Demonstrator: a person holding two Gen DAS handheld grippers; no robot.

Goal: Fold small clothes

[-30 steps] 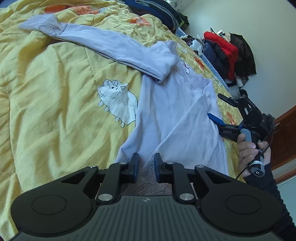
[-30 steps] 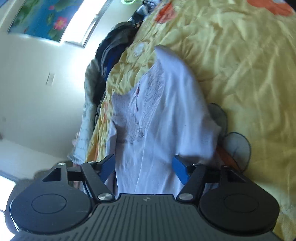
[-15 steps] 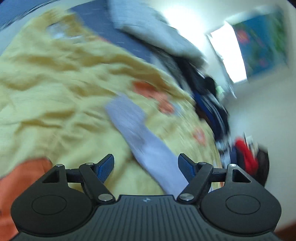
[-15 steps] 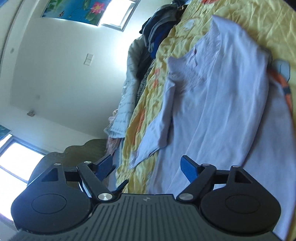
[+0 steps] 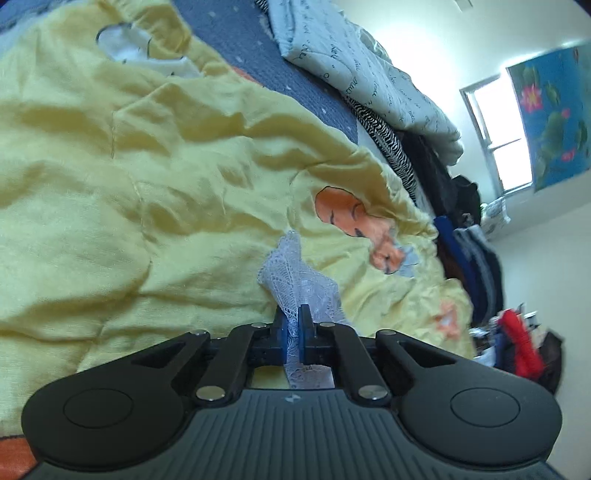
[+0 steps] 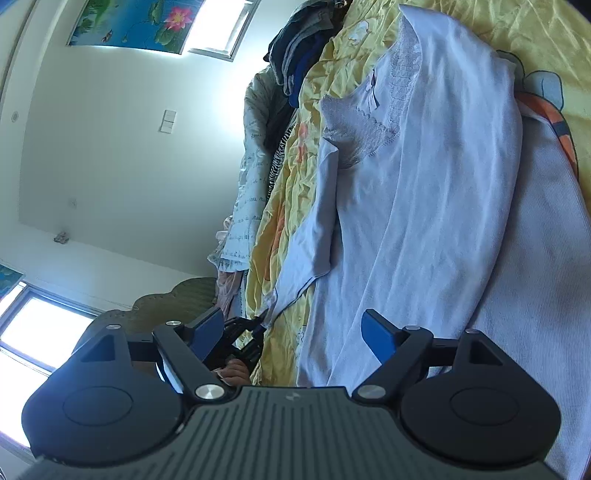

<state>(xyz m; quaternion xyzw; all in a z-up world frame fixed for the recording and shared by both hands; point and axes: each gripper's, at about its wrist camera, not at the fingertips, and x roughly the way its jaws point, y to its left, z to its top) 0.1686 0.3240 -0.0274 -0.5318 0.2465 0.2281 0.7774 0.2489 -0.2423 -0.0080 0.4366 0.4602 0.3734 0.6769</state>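
While the left hand-held gripper (image 5: 291, 328) has just closed, it now clamps the lace sleeve cuff (image 5: 295, 280) of the lavender top (image 6: 424, 221), which lies on the yellow bedspread (image 5: 147, 184) ahead of it. Right hand-held gripper (image 6: 295, 332) sits released, jaws spread, nothing between them, the top's body just beyond its right finger.

Black ribbed gripper (image 5: 291, 325) body, blue-padded jaws, silver pivot screws.

Right gripper (image 6: 293, 334) jaws apart, lavender top (image 6: 424, 221) on yellow quilt (image 6: 535, 33)
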